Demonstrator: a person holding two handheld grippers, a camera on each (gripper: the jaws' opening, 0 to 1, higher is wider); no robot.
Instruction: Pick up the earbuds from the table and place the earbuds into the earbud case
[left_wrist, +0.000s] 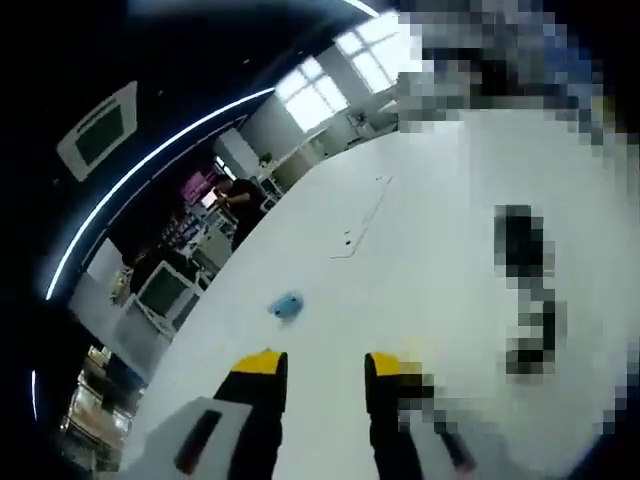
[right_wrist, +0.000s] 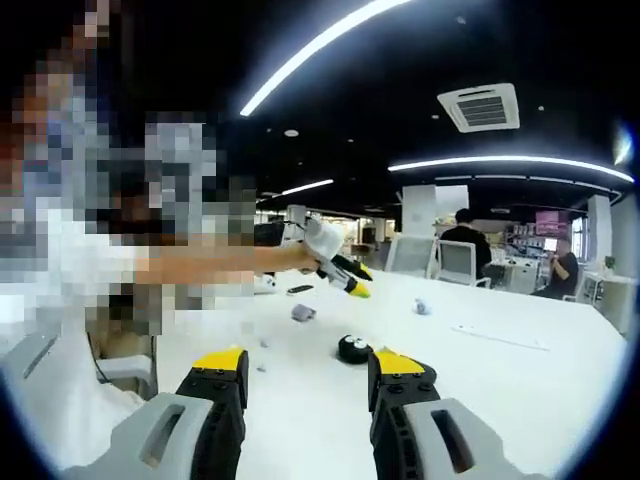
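White table (right_wrist: 520, 370) carries one black round earbud case (right_wrist: 354, 348), just ahead of the right gripper (right_wrist: 309, 365), jaws wide, empty. Left gripper (left_wrist: 325, 362) likewise wide, empty; one blue object (left_wrist: 287, 306) ahead. Earbuds not discernible.

Left gripper (left_wrist: 325, 365) with parted, empty fingers above white table (left_wrist: 420, 270), near small blue object (left_wrist: 287, 306).

The left gripper view rides well above the white worktop (left_wrist: 420, 250), rolled sideways, facing along it toward distant windows (left_wrist: 345, 70). The right gripper view sits lower and level, facing across the same worktop toward the ceiling lights (right_wrist: 320, 45); both share that surface.
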